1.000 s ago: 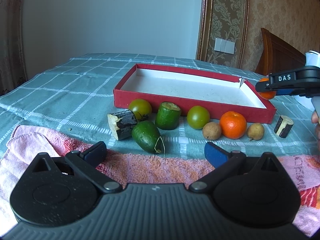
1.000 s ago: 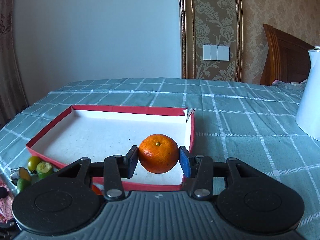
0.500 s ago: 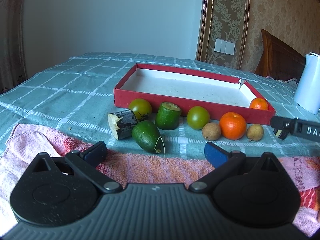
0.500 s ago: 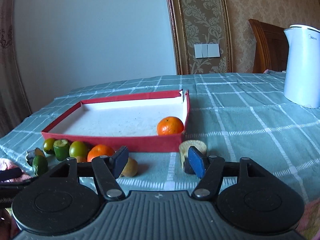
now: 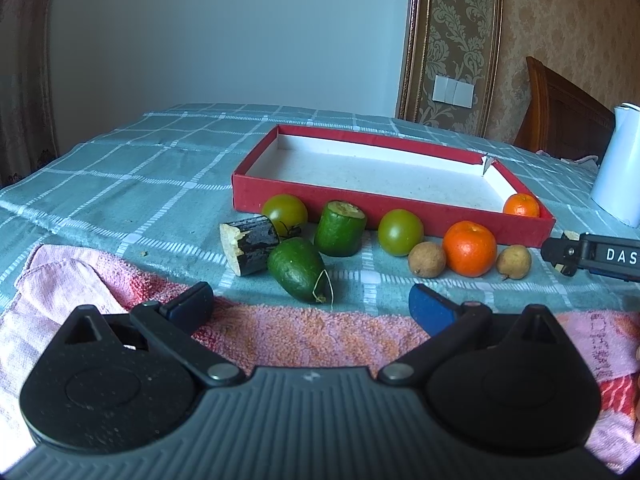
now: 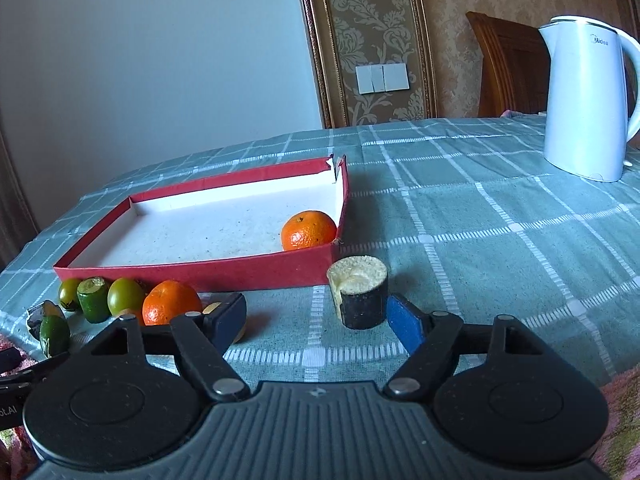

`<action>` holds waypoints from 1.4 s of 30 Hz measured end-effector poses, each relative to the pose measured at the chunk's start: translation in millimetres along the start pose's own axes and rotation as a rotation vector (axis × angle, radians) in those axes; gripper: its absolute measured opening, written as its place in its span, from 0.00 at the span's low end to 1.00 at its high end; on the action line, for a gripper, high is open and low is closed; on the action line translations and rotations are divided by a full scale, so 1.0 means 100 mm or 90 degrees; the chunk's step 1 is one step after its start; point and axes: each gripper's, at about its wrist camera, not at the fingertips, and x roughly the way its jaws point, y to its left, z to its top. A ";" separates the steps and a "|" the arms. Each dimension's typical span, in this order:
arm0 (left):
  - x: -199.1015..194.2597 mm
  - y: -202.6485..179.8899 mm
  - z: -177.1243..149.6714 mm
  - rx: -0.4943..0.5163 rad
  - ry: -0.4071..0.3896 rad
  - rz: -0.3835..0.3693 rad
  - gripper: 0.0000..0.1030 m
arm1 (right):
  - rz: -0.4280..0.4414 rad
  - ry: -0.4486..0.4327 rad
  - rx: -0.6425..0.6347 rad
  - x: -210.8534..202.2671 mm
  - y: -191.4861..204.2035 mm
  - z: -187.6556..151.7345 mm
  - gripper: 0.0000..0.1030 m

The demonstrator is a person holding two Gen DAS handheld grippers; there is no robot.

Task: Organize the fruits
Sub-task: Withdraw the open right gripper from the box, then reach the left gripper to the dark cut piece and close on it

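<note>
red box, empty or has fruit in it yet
Not empty: one small orange sits in the red box at a near corner; every other fruit lies outside it.

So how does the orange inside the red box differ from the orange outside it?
The boxed orange lies alone on the white floor of the red box, in its near right corner. The outer orange sits on the cloth in front of the box wall, in a row with other fruits, and in the left view it looks bigger. Both are round, bright orange and untouched by any tongs.

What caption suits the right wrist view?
Open right gripper nears a dark cut stub; one orange sits in the red box.
</note>
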 end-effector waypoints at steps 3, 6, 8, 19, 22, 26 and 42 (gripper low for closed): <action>0.00 -0.01 0.01 0.004 0.001 0.004 1.00 | -0.007 0.015 -0.022 0.04 0.06 0.00 0.78; 0.01 -0.01 0.01 0.003 0.002 0.006 1.00 | -0.018 0.033 -0.043 0.08 0.12 -0.01 0.82; 0.01 -0.02 0.01 0.005 0.003 0.007 1.00 | -0.017 0.047 -0.051 0.10 0.14 -0.01 0.85; 0.02 0.01 0.01 0.001 0.008 0.000 1.00 | -0.030 0.089 -0.074 0.18 0.20 -0.02 0.95; 0.02 0.03 0.01 -0.004 0.010 -0.004 1.00 | -0.038 0.093 -0.084 0.19 0.22 -0.02 0.96; 0.00 0.04 0.00 -0.002 0.006 -0.010 1.00 | -0.040 0.094 -0.083 0.19 0.22 -0.02 0.97; -0.14 0.53 0.42 -0.037 -0.066 0.009 0.81 | -0.028 0.086 -0.067 0.18 0.17 -0.01 0.97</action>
